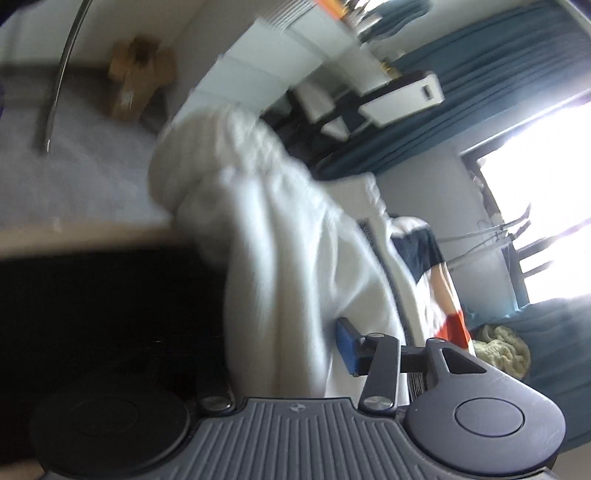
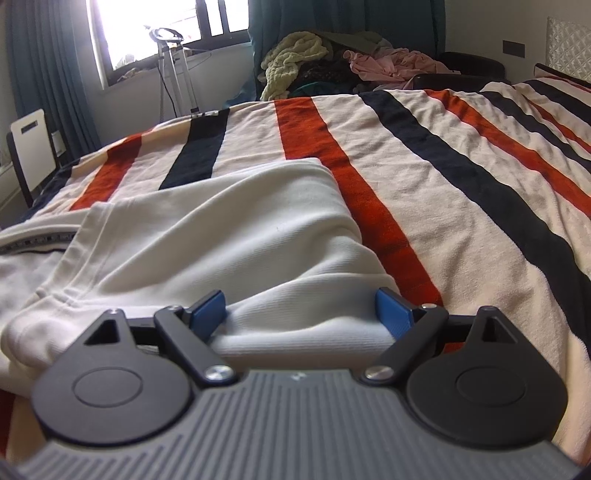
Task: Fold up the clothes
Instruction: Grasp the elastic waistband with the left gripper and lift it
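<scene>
Lying across the striped blanket [image 2: 424, 155] is the white garment [image 2: 229, 229], a ribbed pale piece with a folded edge running toward the camera; the right gripper [image 2: 301, 314] is sitting low over its near edge with both blue pads [image 2: 207, 314] spread wide apart, a fold of the cloth bulging between them but neither pad pressing it, so the jaws are standing open; the blanket is showing red, navy and cream bands and is covering the whole bed; behind it a pile of clothes [image 2: 332, 62] is heaped near the teal curtain [image 2: 44, 74], and a tripod stand [image 2: 177, 85] is standing by the bright window [image 2: 147, 26]; in the left wrist view, tilted and blurred, the white garment [image 1: 288, 240] is hanging bunched in front of the left gripper [image 1: 314, 343]; only one blue pad [image 1: 346, 347] is showing, touching the cloth, the other finger hidden behind the fabric, so whether this claw is clamping the cloth I cannot tell; a cardboard box [image 1: 138, 81] is sitting on a grey surface [image 1: 81, 173] further back.
</scene>
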### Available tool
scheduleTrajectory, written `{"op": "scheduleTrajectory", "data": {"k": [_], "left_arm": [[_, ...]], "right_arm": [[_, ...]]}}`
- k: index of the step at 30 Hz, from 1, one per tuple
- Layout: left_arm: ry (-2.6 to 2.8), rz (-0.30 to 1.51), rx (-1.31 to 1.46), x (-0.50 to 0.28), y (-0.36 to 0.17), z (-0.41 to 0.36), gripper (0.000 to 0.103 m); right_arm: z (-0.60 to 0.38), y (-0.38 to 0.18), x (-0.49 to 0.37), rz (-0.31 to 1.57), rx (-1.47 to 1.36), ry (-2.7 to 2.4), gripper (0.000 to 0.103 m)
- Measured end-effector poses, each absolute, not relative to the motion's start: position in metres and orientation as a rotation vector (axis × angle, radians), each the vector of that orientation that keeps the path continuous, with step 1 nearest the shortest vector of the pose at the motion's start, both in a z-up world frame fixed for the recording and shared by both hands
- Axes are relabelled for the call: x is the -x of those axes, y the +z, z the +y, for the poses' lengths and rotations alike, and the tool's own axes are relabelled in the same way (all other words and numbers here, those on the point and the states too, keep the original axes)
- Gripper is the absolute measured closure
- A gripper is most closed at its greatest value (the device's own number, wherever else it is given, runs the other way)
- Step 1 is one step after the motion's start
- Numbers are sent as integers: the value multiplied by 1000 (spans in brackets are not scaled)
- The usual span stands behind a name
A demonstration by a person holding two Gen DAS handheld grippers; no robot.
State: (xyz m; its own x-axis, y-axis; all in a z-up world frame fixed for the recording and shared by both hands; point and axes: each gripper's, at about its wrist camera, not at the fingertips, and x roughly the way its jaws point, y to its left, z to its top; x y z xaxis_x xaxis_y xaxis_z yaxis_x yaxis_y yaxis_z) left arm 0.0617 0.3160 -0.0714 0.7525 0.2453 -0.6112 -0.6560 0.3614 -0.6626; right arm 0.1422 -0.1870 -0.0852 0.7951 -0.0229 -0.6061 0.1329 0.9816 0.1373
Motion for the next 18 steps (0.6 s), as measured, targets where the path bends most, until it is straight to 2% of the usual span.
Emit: {"op": "scheduleTrajectory", "data": {"k": [6,9,18], "left_arm": [[628,436,872,-77,-58,308,91],[642,409,721,-81,-39,294,94],[559,150,301,-98,48,190,94]], "right_arm": [[-178,-89,-142,657,-95,-75,12],[-180,-89,-142,660,-119,-73,12],[-190,-76,-144,644,-157,-79,14]]}}
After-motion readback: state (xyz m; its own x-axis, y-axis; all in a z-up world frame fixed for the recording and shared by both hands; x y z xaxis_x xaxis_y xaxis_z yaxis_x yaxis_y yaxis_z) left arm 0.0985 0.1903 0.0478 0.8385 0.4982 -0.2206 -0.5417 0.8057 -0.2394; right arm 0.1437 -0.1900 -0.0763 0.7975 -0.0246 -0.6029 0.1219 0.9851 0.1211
